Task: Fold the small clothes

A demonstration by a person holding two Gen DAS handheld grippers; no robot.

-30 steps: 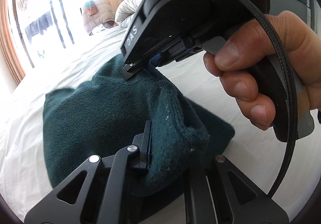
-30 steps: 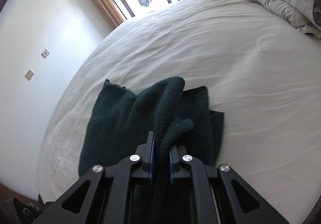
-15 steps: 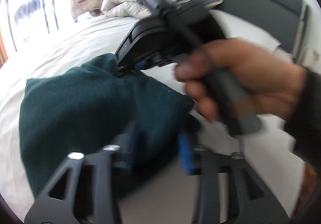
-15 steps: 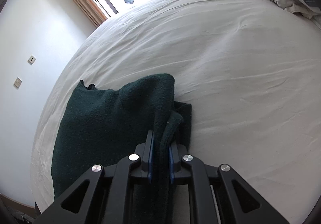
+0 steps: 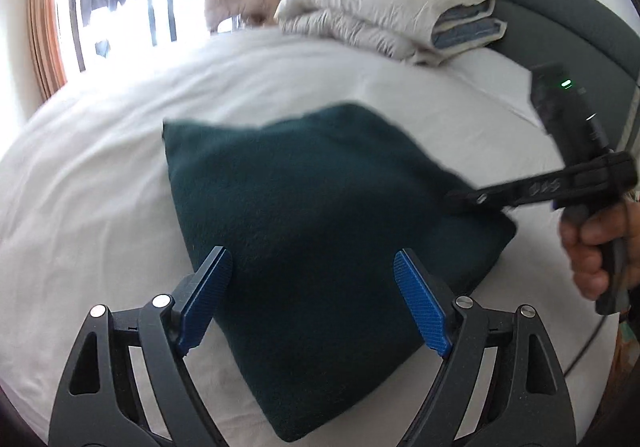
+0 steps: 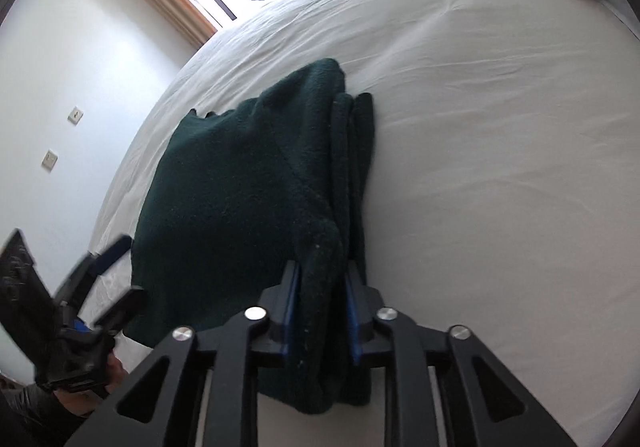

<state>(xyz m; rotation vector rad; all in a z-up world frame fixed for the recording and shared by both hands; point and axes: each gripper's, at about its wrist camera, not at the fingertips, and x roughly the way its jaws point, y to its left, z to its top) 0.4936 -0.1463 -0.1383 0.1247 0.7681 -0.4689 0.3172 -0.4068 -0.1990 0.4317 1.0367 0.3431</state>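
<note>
Bare bed sheet (image 6: 500, 151) lies open right of and beyond the green fleece (image 6: 240, 183). A folded duvet (image 5: 384, 19) blocks the headboard end.

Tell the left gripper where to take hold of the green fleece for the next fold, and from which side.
Probably the near corner of the green fleece, pointing toward the left gripper, whose jaws are opening with nothing pressed between them. Come from the near side, low over the white sheet. That corner lies flat and free; the right gripper pinches the bunched opposite edge.
</note>
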